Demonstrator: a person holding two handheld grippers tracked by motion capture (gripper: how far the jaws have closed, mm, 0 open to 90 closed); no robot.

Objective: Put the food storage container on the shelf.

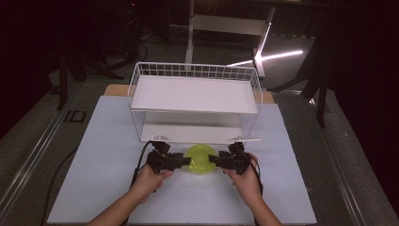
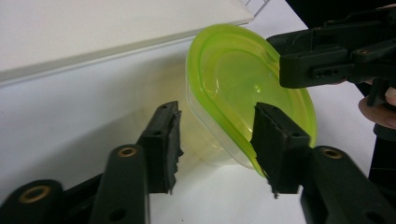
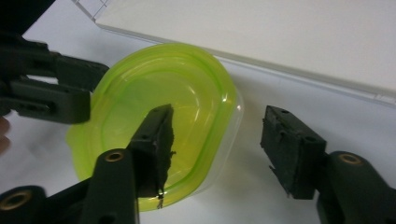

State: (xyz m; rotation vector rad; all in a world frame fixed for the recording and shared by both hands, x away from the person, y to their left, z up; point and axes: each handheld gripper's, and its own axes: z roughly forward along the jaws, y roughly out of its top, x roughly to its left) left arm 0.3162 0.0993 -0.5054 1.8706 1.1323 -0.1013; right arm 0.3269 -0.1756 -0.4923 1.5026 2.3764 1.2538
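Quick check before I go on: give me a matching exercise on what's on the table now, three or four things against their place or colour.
Things:
1. container
2. wire rack
3. left claw
4. right claw

Place or colour:
A. white, two shelves, at the far side of the table
B. at the container's left edge, jaws astride its rim
C. clear body with a yellow-green lid, in front of the rack
D. at the container's right edge, one jaw over the lid

Pairs: 1-C, 2-A, 3-B, 4-D
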